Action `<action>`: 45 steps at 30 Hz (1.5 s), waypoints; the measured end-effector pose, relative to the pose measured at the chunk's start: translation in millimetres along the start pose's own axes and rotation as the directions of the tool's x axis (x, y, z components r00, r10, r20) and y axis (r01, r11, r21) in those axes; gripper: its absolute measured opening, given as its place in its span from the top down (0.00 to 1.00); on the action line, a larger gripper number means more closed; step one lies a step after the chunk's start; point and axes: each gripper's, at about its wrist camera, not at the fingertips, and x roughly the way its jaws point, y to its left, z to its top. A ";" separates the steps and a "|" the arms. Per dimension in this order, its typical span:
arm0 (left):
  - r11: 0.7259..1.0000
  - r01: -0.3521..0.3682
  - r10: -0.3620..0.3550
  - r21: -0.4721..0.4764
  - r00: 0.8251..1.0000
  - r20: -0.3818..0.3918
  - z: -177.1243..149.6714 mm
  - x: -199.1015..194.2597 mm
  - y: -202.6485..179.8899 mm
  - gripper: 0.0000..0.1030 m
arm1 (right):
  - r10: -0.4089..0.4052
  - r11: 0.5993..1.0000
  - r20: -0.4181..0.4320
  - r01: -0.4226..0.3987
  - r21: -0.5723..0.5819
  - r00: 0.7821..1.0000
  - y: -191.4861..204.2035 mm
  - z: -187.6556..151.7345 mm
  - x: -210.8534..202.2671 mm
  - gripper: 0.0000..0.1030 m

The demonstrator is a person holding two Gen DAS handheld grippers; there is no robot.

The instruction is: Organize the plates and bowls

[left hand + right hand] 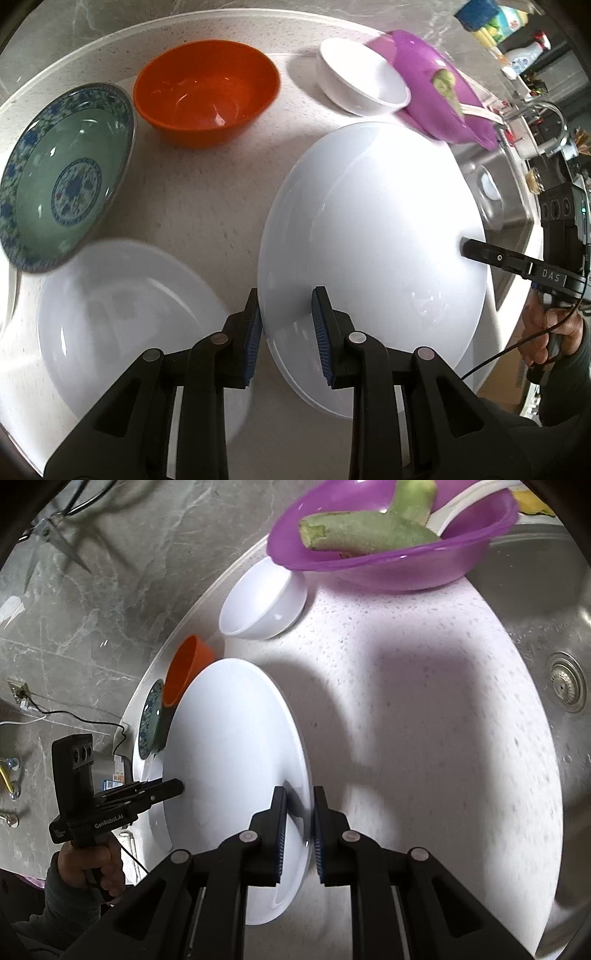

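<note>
Plates and bowls lie mostly unsorted across the pale speckled tabletop [207, 192]. One large white plate [369, 240] is clear of the surface, tilted, carried between both tools: the left tool [286, 328] is pinched on its near rim, blue pads pressing either side, and the right tool [299, 834] is clamped nearly shut on the opposite rim. A second white plate [122, 325] rests flat on the tabletop just to the left of the carried one, and I'd guess that is where the held plate is headed, to make a stack. Nothing looks stacked yet. Behind them sit a blue-patterned green dish [62, 177], an orange bowl [207, 92] and a small white bowl [360, 79], each standing alone; the white bowl touches a purple bowl [391, 550] holding green vegetable pieces [365, 531] and a white spoon, beside the steel sink [546, 635]. So the job seems barely begun: one plate in the air, the bowls all waiting to be nested or grouped.
</note>
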 end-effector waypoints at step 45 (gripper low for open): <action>0.998 -0.004 0.007 -0.056 0.998 0.059 -217.8 -21.8 42.3 0.76 | -0.107 0.984 -0.074 0.094 -0.154 0.992 38.8 -134.2 44.4 0.80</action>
